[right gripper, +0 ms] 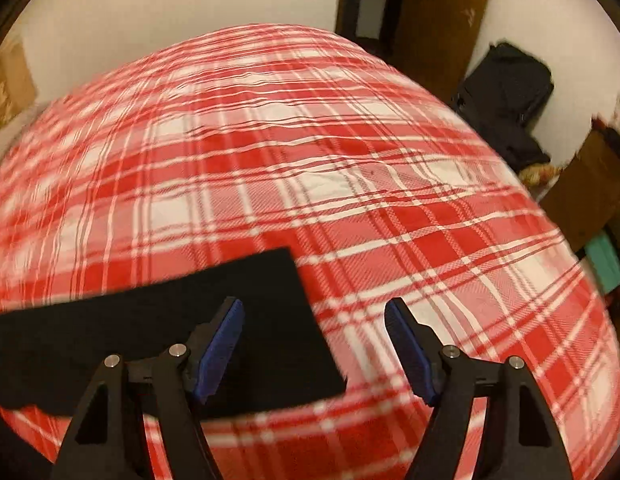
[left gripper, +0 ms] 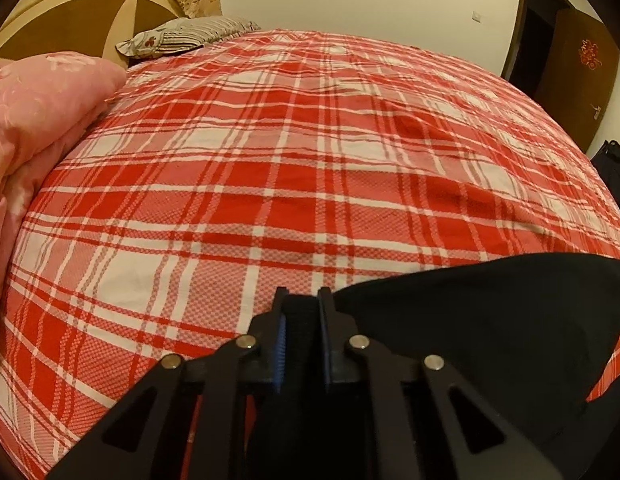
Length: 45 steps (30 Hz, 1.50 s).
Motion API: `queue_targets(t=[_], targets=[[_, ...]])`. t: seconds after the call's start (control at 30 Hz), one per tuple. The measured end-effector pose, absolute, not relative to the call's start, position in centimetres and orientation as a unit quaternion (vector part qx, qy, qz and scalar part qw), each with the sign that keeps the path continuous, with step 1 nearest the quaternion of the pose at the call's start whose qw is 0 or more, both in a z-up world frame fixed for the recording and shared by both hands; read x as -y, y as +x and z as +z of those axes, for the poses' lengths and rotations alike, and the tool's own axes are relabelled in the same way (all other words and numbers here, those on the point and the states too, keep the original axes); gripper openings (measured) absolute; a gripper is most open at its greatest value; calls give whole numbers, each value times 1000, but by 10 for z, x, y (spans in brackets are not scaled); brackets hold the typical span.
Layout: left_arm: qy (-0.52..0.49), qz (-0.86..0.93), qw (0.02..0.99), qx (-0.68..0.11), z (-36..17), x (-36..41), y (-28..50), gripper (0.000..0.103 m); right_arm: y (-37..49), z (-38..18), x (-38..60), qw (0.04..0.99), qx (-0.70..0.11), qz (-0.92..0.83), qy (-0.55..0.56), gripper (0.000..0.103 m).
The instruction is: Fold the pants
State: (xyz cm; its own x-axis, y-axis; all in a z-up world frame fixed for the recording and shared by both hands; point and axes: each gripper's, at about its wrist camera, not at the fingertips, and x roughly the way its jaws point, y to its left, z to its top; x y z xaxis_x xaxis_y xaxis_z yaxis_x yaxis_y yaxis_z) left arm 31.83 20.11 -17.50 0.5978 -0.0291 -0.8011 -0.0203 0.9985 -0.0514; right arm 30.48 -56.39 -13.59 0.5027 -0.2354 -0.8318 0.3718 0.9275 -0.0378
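The black pants lie on the red and white plaid bed. In the left wrist view my left gripper is shut on an edge of the black pants, and the cloth spreads away to the right. In the right wrist view the pants show as a flat black strip with a squared end at lower left. My right gripper is open and empty. Its left finger hangs over the pants' end and its right finger hangs over the plaid bed.
A pink quilt lies bunched along the bed's left side and a striped pillow sits at the headboard. A brown door and a black bag stand beyond the bed's far right edge.
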Motion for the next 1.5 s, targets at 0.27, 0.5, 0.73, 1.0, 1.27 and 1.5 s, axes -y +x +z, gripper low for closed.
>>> queue_targets(t=[0.27, 0.5, 0.73, 1.0, 1.27, 1.5], targets=[[-18, 14, 893, -450, -176, -199, 323, 25, 347, -166, 583, 852, -487, -145, 124, 75], [1, 9, 888, -459, -175, -195, 326, 26, 361, -185, 580, 843, -505, -113, 144, 55], [-20, -13, 897, -441, -170, -199, 326, 11, 357, -174, 575, 850, -500, -84, 139, 6], [-13, -32, 914, -405, -140, -194, 307, 11, 316, -126, 548, 896, -431, -60, 91, 6], [-21, -61, 925, -374, -118, -196, 284, 11, 258, -85, 536, 928, -367, -39, 55, 6], [-66, -89, 936, -335, -107, -212, 250, 11, 196, -68, 547, 947, -313, -33, 61, 5]])
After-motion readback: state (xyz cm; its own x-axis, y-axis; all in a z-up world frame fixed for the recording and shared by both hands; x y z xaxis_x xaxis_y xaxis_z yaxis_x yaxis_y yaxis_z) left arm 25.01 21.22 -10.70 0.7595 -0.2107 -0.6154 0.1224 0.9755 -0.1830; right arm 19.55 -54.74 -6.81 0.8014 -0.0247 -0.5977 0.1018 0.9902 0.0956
